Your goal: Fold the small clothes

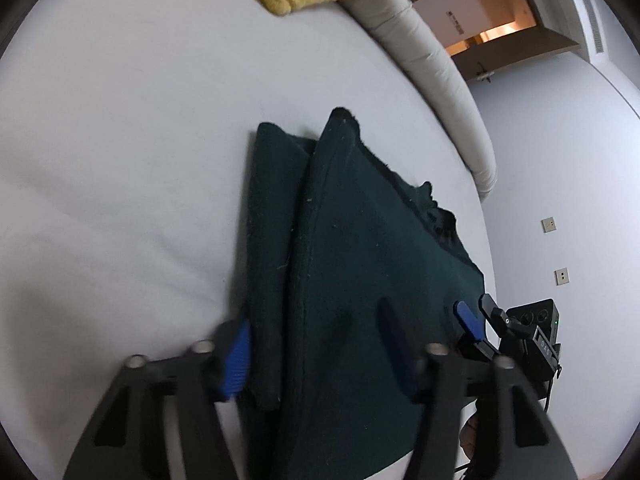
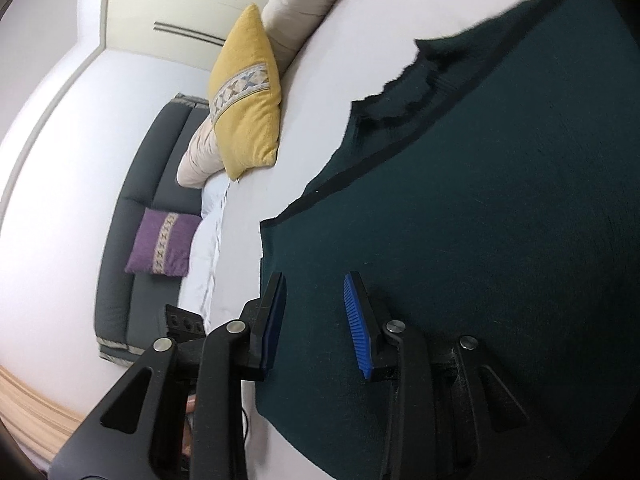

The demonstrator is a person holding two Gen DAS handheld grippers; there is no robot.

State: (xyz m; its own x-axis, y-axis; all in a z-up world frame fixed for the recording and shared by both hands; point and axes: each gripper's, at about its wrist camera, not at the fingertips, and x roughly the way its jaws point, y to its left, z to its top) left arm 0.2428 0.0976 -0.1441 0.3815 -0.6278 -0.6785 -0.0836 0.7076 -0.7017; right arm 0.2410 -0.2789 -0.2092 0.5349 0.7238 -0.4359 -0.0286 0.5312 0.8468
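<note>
bare sheet (image 1: 120,160) left, bolster (image 1: 440,80) right

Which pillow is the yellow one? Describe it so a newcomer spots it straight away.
Start at the white bed where the dark green garment lies. At its head a long beige bolster runs along the edge, and the yellow pillow leans on it. It alone is yellow; the purple pillow sits on the grey sofa.

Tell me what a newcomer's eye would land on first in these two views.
First, the dark green garment, spread on the white bed with one side folded over itself. Both tongs are open above it: the left tongs straddle its near edge, the right tongs hover over its corner. Next, the yellow cushion leans on a beige bolster at the bed's far end.
</note>
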